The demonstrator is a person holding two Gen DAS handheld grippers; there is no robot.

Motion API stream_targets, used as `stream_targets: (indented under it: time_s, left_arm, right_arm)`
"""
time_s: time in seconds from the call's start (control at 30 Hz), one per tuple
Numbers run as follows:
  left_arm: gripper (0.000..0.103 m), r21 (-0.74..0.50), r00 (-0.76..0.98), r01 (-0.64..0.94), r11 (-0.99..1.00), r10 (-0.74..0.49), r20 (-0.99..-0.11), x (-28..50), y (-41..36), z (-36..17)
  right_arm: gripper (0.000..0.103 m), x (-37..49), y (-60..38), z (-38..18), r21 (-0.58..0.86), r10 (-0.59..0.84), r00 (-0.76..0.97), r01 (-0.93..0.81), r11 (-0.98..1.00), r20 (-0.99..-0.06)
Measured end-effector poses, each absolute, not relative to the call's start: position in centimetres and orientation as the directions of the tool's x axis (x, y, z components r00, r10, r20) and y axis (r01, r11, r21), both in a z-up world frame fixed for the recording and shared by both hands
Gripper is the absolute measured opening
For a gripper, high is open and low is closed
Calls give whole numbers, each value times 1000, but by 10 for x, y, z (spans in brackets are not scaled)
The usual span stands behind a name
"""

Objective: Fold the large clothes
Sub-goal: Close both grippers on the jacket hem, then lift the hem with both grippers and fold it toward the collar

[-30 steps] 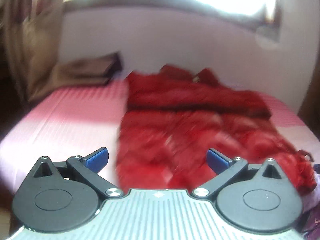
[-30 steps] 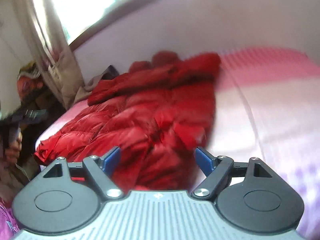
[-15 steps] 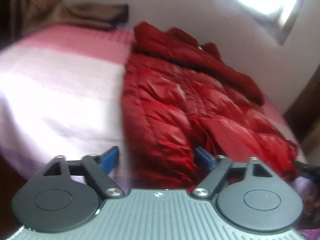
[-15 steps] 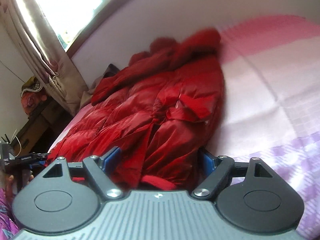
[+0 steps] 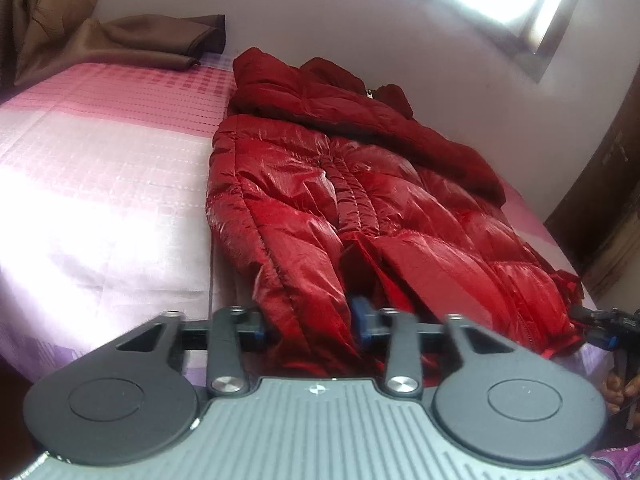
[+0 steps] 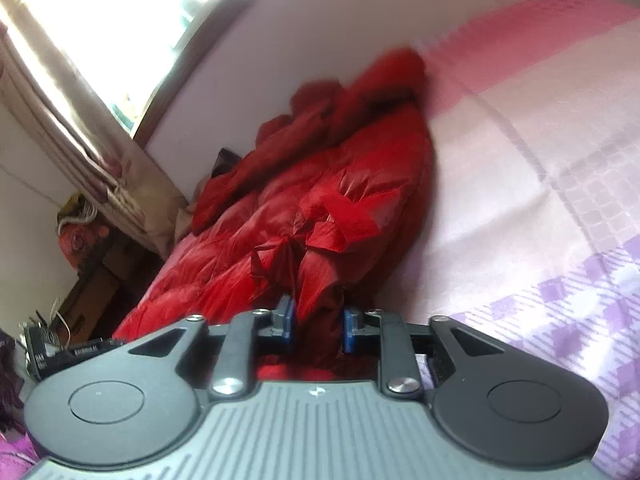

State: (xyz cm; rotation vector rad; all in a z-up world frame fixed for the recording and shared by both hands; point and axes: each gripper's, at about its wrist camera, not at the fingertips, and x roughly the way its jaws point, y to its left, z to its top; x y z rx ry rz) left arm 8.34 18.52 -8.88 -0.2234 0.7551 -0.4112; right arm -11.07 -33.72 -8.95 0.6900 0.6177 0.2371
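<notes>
Jacket: red puffer jacket [image 5: 360,208] lies spread lengthwise on the bed [image 5: 100,184], hood end toward the far wall, hem at the near edge where both tools work.
Change, left: left gripper [image 5: 308,322] sits lower and closer than a second ago; then its blue pads stood wide over the hem, now a fold of the left hem corner fills the gap.
Left tool state: jaws closing; fabric is between them and looks touched on both sides, though a firm pinch cannot be confirmed.
Change, right: right gripper [image 6: 318,328] has also dropped to the hem; half a second ago its pads straddled the cloth loosely, now they sit narrow.
Right tool state: jaws closing, pinching a bunched ridge of the right hem corner.
Meaning for task: judged as the grasp step; both hem corners are nearly secured, so the next move is likely lifting the hem toward the hood. No fold made yet.
Risk: slick, puffy shell may slip from a shallow bite.
Writing: none readable; a small mark at the centre of each tool body, no letters. No label visible on the jacket.
</notes>
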Motion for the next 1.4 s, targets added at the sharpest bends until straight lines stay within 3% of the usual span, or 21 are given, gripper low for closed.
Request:
stream_targets:
  time_s: [0.03, 0.07, 0.1, 0.13, 0.2, 0.23, 0.27, 0.37, 0.63, 0.83, 1.4]
  left_arm:
    - [79, -337, 654, 269, 902, -428, -624, 84, 185, -90]
    - [92, -346, 650, 264, 900, -431, -626, 85, 186, -92]
    - [92, -368, 643, 263, 892, -446, -623, 86, 187, -94]
    - [88, -386, 631, 259, 885, -458, -627, 88, 187, -97]
    - [76, -400, 614, 256, 880, -468, -635, 91, 186, -100]
    - [55, -382, 624, 260, 887, -456, -635, 89, 185, -98]
    - [34, -366, 622, 284, 886, -460, -634, 88, 183, -95]
    - [20, -380, 617, 279, 882, -468, -633, 88, 182, -89]
    - [16, -357, 649, 302, 884, -465, -602, 70, 183, -76]
    - [16, -361, 648, 300, 883, -466, -602, 60, 189, -72]
    - [16, -495, 761, 248, 833, -484, -432, 74, 196, -16]
  right_arm:
    - [59, -110, -338, -91, 665, 405, 793, 0, 747, -455]
    - [75, -110, -337, -93, 677, 420, 786, -3, 736, -453]
    - [74, -109, -337, -95, 686, 431, 784, -8, 727, -448]
    - [74, -109, -334, -97, 694, 441, 786, -23, 720, -432]
    - [57, -105, -327, -98, 672, 442, 781, -38, 739, -442]
    - [37, -103, -324, -98, 664, 441, 778, -40, 747, -449]
    - [29, -100, -324, -100, 669, 440, 777, -32, 742, -450]
    - [19, -100, -327, -101, 677, 440, 788, -39, 735, -431]
    - [15, -115, -336, -92, 758, 482, 808, -69, 649, -339]
    - [15, -128, -336, -92, 788, 497, 805, -61, 613, -325]
    - [14, -127, -348, -56, 890, 503, 856, -134, 436, -118]
